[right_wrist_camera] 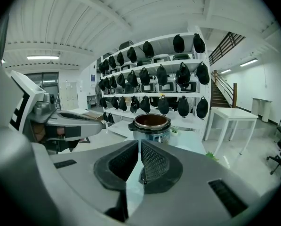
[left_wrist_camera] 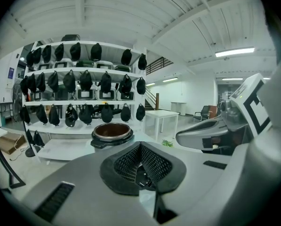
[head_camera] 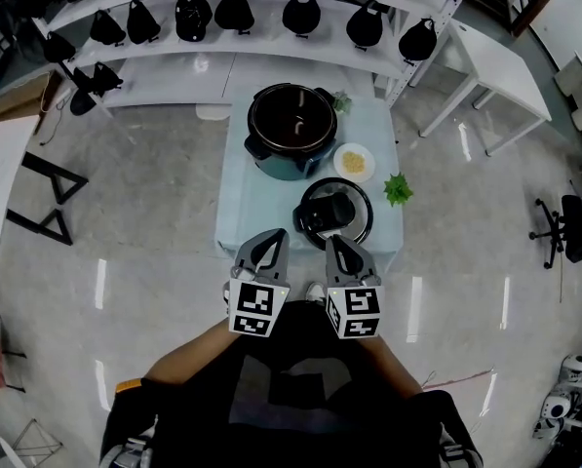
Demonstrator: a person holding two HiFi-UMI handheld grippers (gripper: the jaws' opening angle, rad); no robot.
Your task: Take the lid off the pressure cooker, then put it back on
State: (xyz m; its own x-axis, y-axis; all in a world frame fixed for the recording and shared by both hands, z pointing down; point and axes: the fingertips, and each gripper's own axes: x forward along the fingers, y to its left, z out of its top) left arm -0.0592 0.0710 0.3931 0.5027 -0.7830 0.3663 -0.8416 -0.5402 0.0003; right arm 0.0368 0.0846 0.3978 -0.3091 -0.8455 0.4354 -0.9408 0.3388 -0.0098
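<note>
— Dark shirt [head_camera: 291,398] and two forearms fill the near edge of the head view; just ahead of them, what are the two tools doing?

— Closed, both of them; the left gripper [head_camera: 278,233] has its jaws together on nothing, and its own view shows the meshed pads [left_wrist_camera: 126,164] meeting at the tip; the right gripper [head_camera: 331,241] is likewise closed and empty, with only a sliver of gap between its pads; they hover side by side over the near edge of the pale blue table [head_camera: 247,208].

— And the lid [head_camera: 334,213]?

— Off the pot; it lies flat on the table near the front edge, just beyond the right gripper's tips and apart from the cooker; neither gripper touches it.

— So how far along would you say?

— About halfway, by my reading; the removal is done, and putting it back is all that is left; that calls for a grip on the lid, a lift, and a square seat on the rim.

— What lies beyond, and what holds what?

— To the right of the lid sits a green sprig [head_camera: 398,189]; past it a small white plate [head_camera: 355,162] holds a yellowish heap, though I cannot tell of what; then the pressure cooker [head_camera: 291,130] stands open toward the far end of the table; its dark inner pot looks empty apart from a pale glint.

— Anything farther?

— White shelves [head_camera: 174,66] hung with rows of black objects.
</note>
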